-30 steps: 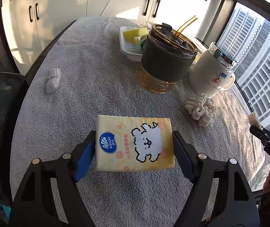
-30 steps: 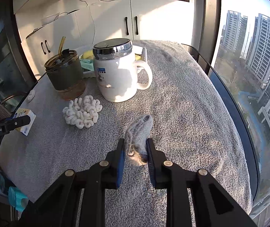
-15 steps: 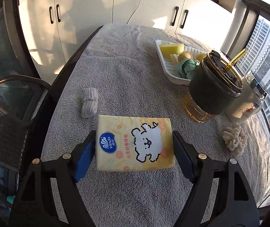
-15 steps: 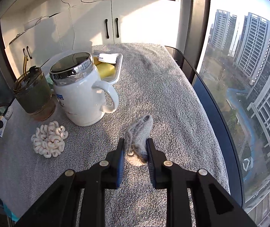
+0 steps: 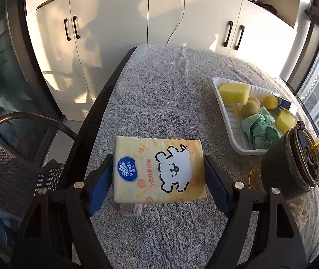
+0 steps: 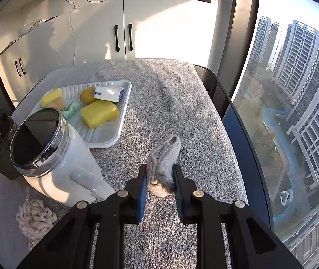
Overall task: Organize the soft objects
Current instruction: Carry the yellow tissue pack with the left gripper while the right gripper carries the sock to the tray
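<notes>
Your left fingers (image 5: 101, 180) are spread wide and pressed flat against both short sides of the tissue pack (image 5: 158, 169), so your left gripper (image 5: 158, 179) has that yellow pack clamped and held above the gray towel (image 5: 159, 94) that covers the table. There's a bit of a small gray sock (image 5: 130, 209) peeking out from under the pack's near edge, lying on the towel.

Over on the other side, your right gripper (image 6: 160, 177) is nearly closed, pinching a gray knit sock (image 6: 163, 163) between the blue pads (image 6: 142, 188). The sock sticks up past the tips and leans a little to the right, well clear of the towel below.

The white tray (image 6: 112, 134) sits toward the far end of the table. In it you've got two yellow sponges (image 6: 99, 113), a couple of round yellowish balls (image 5: 270, 101), a crumpled green cloth (image 5: 259, 127) and a small wrapped white packet (image 6: 108, 93).

Just in front of the tray is the white mug (image 6: 54, 157) with a shiny lid, handle pointing at your right gripper. Beside it stands the dark tumbler (image 5: 293, 161) with a yellow straw. A cream knotted fabric ball (image 6: 35, 219) lies on the towel near the mug's base.

White cabinets (image 6: 123, 29) run behind the table, and there's a mesh chair (image 5: 9, 168) off your left side.
</notes>
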The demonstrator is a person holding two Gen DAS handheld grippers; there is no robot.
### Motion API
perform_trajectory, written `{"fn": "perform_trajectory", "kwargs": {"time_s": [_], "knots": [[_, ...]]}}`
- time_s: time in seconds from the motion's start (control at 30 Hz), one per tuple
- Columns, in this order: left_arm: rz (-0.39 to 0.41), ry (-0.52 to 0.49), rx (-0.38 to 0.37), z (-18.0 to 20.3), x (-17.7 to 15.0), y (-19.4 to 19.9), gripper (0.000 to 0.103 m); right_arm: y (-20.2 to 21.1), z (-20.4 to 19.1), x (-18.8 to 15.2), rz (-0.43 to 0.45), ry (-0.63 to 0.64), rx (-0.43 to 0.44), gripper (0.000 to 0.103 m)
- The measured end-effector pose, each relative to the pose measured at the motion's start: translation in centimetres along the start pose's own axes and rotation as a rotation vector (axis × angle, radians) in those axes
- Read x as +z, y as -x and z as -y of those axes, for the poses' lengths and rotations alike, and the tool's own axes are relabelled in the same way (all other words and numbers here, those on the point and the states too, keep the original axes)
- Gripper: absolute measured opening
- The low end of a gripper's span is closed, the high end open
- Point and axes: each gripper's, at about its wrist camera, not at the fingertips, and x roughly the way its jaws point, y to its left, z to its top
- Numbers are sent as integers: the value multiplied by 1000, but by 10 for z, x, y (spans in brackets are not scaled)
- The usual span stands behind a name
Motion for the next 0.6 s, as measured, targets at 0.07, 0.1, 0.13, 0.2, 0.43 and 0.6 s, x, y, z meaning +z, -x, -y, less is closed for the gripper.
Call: {"fn": "perform_trajectory", "kwargs": {"time_s": [0.07,0.1,0.13,0.2,0.43,0.6], "knots": [[9,-8,2,3,12,-7,76,-10,-2,14,3,15,-4,24],[7,-14,6,5,19,-12,76,-16,-4,21,-1,26,-8,24],[6,-21,7,8,25,-16,76,-21,-5,27,-1,37,-13,24],[6,-36,5,14,38,-25,76,-31,-9,41,-4,53,-17,24],[-73,-100,-104,51,76,-62,76,-70,-19,90,-44,67,45,24],[-154,-141,-189,87,85,-83,76,-82,-44,116,-60,125,132,24]]}}
